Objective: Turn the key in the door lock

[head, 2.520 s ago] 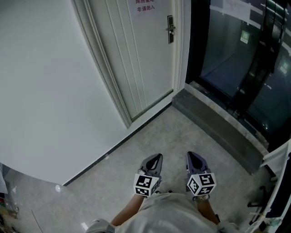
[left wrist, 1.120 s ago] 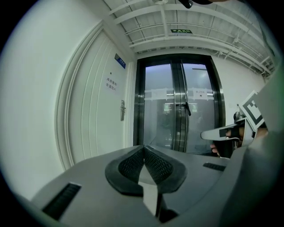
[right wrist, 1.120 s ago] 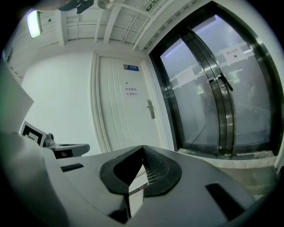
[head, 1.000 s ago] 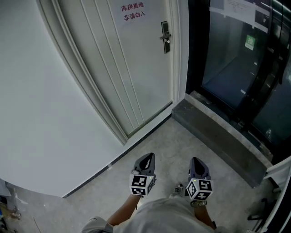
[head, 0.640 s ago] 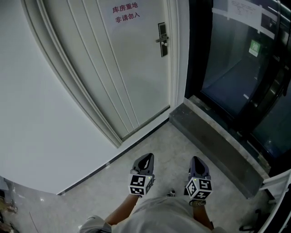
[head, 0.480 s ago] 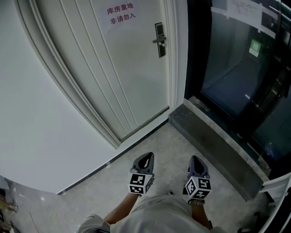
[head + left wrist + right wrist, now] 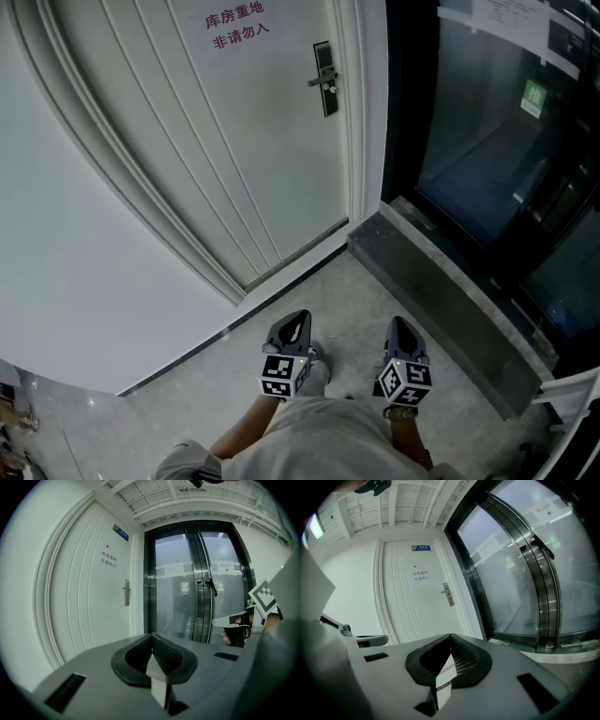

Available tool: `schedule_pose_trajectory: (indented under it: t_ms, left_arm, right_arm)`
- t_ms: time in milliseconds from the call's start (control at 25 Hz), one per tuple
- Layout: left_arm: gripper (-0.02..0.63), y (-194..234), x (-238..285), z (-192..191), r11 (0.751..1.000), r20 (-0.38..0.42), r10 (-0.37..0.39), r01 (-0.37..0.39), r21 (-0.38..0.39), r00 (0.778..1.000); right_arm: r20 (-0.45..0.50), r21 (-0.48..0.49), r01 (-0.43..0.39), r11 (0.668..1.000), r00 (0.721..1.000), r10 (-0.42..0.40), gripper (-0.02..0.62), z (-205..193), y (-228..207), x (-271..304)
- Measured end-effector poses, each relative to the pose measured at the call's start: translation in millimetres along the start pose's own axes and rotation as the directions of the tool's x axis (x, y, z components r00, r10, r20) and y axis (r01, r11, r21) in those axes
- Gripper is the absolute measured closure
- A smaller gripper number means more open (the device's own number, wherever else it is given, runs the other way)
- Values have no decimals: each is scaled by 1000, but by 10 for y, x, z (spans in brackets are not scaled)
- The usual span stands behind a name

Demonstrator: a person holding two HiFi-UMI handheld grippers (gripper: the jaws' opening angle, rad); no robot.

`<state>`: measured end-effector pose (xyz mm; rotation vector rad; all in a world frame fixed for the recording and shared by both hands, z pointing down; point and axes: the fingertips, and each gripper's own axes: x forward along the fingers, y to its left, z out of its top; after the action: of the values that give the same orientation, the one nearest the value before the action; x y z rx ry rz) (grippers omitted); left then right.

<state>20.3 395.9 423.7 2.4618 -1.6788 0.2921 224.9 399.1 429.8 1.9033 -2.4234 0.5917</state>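
- Evidently the left tool (image 7: 296,324) and right tool (image 7: 401,329) are closed and empty, carried low, well short of the door lock (image 7: 324,80) (nothing reachable).
- That lock sits on the white door (image 7: 234,141), by its right edge.

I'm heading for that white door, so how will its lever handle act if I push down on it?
The handle looks metal, so it is probably stiff and a bit slippery. It sticks out sideways from the lock plate, so it should pivot down rather than bend. The door looks shut, so a light push likely won't swing it.
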Motion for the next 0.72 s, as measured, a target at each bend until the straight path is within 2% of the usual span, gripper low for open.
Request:
schedule_pose_trajectory:
  t_ms: [240, 520, 720]
  left_arm:
    - [597, 220, 517, -59, 999, -29, -6, 5, -37, 1000]
    - [597, 319, 1494, 198, 994, 24, -85, 87, -60, 996]
    - [597, 595, 2180, 324, 989, 2, -135, 135, -60, 991]
  right_arm:
    - [-20, -9, 36, 999, 999, -36, 594, 44, -90, 368]
    - [-8, -61, 85, 995, 996, -86, 594, 400, -328, 1104]
    - [-31, -56, 87, 995, 996, -89, 594, 553, -273, 1810]
